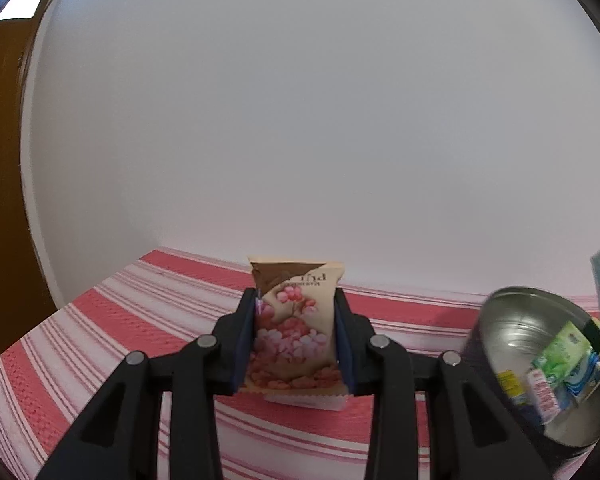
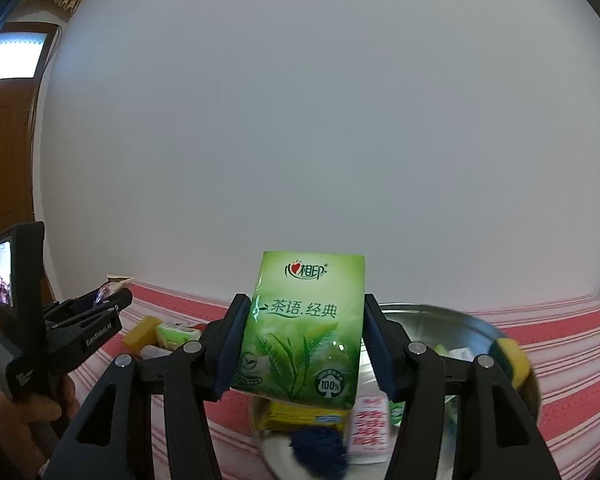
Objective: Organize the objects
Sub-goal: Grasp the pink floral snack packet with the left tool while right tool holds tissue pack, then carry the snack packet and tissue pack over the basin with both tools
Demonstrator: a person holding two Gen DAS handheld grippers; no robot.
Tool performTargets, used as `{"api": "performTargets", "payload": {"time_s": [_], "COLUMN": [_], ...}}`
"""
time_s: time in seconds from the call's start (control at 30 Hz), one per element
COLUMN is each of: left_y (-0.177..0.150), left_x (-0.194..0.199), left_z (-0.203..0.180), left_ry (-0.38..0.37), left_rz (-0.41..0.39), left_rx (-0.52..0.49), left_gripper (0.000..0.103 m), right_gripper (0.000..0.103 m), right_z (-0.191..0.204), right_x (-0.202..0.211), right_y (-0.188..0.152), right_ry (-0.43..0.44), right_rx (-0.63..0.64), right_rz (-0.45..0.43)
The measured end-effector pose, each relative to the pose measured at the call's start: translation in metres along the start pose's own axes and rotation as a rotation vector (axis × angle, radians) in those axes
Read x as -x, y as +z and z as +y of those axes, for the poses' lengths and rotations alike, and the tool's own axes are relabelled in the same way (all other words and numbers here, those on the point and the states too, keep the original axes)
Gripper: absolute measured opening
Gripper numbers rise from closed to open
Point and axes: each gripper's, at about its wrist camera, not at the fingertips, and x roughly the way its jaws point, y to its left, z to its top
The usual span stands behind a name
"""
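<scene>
A red-and-white striped counter (image 2: 572, 344) carries a metal bowl (image 2: 440, 316) with packets inside. Above the bowl, the right tool (image 2: 300, 340) is clamped on a green tissue pack (image 2: 304, 320). Left of the bowl, the left tool (image 1: 296, 340) is clamped on a pink-flowered snack packet (image 1: 296, 328).

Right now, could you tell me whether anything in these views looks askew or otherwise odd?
The round metal tin at the right of the left wrist view is tipped toward the camera, small packets piled inside. The floral snack packet in the left gripper is upside down, its print inverted.
</scene>
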Motion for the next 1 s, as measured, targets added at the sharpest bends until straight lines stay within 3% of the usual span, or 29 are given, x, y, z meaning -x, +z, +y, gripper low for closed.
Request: {"api": "performTargets", "payload": {"time_s": [0.7, 1.0], "left_y": [0.007, -0.001], "left_x": [0.018, 0.013], "left_z": [-0.118, -0.163], "left_ry": [-0.141, -0.19], "left_rz": [0.02, 0.071], "left_rx": [-0.095, -0.14], "left_gripper": [0.035, 0.035], "right_gripper": [0.058, 0.058], "right_z": [-0.087, -0.113], "right_x": [0.001, -0.01], "right_y": [0.016, 0.015], "right_ry": [-0.149, -0.236], "right_rx": [-0.106, -0.052], "right_rz": [-0.025, -0.008]}}
